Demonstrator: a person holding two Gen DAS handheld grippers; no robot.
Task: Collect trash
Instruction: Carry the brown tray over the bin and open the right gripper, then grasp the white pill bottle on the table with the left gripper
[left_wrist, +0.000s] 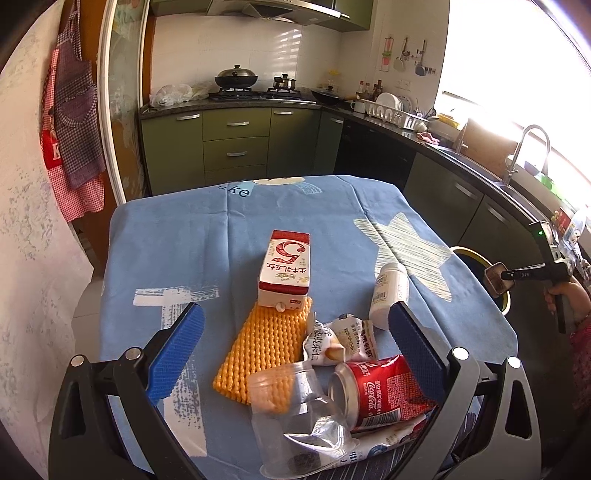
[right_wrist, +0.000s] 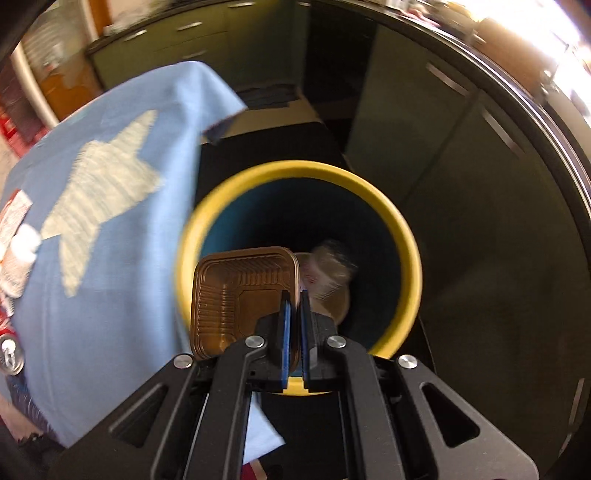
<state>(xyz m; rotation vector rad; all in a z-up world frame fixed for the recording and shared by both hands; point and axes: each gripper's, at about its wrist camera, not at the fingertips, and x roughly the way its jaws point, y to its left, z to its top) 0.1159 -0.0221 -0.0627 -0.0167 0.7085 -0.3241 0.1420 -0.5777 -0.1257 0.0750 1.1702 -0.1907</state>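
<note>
My right gripper (right_wrist: 294, 295) is shut on the rim of a brown plastic tray (right_wrist: 240, 295), which it holds over the mouth of a yellow-rimmed blue bin (right_wrist: 402, 229). A crumpled wrapper (right_wrist: 328, 273) lies inside the bin. In the left wrist view the tray (left_wrist: 496, 277) hangs past the table's right edge. My left gripper (left_wrist: 295, 310) is open above the table, holding nothing. Between and ahead of its blue pads lie a red-and-white milk carton (left_wrist: 286, 266), a yellow foam net (left_wrist: 266, 350), a white bottle (left_wrist: 388, 295), a snack wrapper (left_wrist: 343, 339), a Coke can (left_wrist: 376, 395) and a clear plastic cup (left_wrist: 295, 417).
The table wears a blue cloth with a star print (left_wrist: 184, 240). The bin stands on the floor by the table's right side, in front of dark green cabinets (right_wrist: 461, 166). A kitchen counter with stove and sink (left_wrist: 480, 162) runs along the back and right. A hand (left_wrist: 565, 295) holds the right gripper.
</note>
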